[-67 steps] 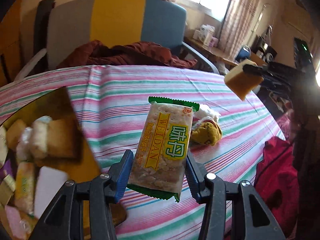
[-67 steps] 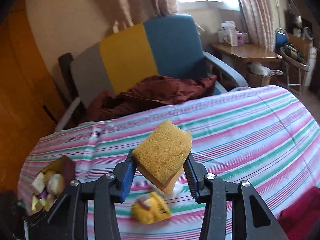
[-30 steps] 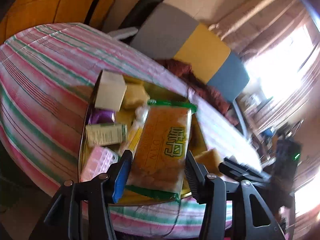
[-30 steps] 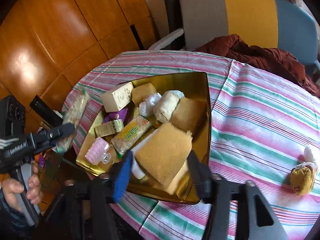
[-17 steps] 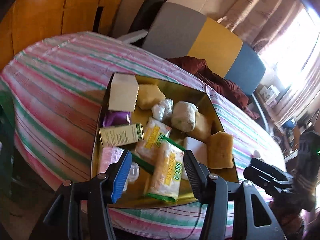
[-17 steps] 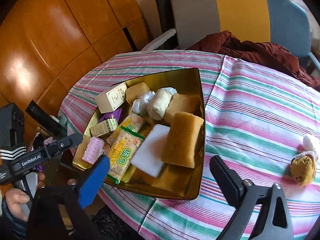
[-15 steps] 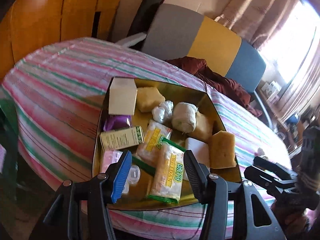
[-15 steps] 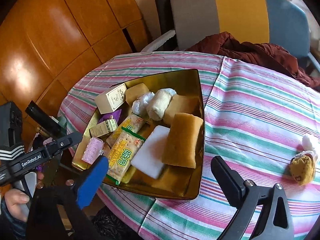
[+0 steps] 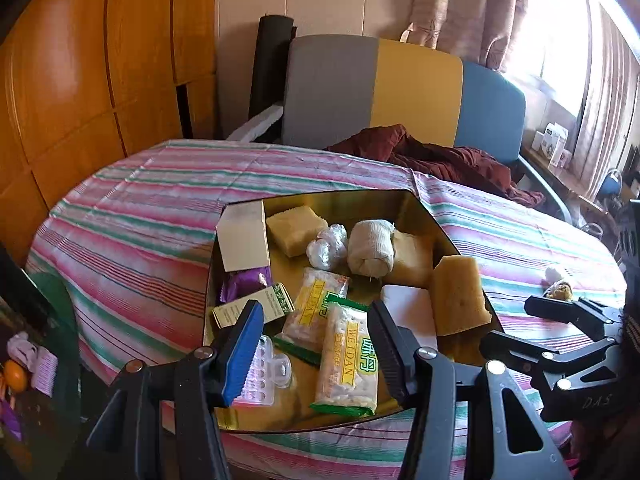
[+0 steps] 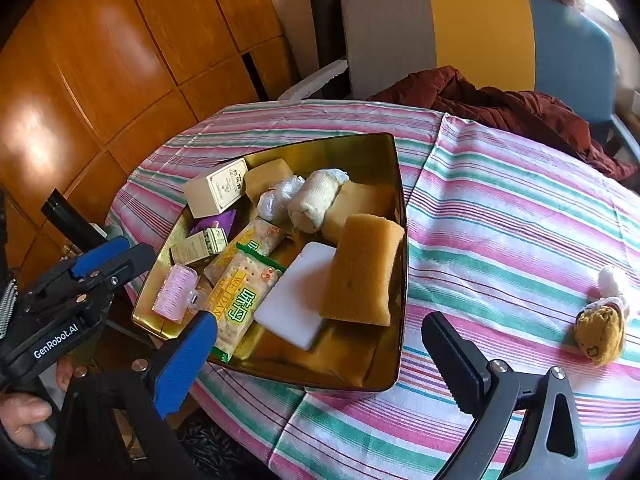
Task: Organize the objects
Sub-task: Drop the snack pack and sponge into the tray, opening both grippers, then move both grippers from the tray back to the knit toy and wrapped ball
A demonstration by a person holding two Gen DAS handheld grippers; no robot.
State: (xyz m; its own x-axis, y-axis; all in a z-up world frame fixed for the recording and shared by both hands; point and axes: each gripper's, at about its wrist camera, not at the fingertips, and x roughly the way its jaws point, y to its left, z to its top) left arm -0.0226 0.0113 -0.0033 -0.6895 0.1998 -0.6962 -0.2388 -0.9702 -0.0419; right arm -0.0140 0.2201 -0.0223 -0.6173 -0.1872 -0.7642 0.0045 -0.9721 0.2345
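1. Right wrist view — right gripper spread wide, empty; left gripper part-open, nothing held.
2. Sponge and cracker pack lie inside gold tray, near its right edge.
3. Plush toy sits at table's right edge — best approached low and centred between the jaws.

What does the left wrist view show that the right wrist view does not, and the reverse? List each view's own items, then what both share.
Only the left wrist view: the bright window with curtains, and a side table beneath it.

Only the right wrist view: a hand gripping the left gripper's handle, and the "GenRobot.AI" label on it.

Both: the gold tray, the cracker packet, the big sponge, the white block, the small plush toy left on the striped cloth, and the chair.
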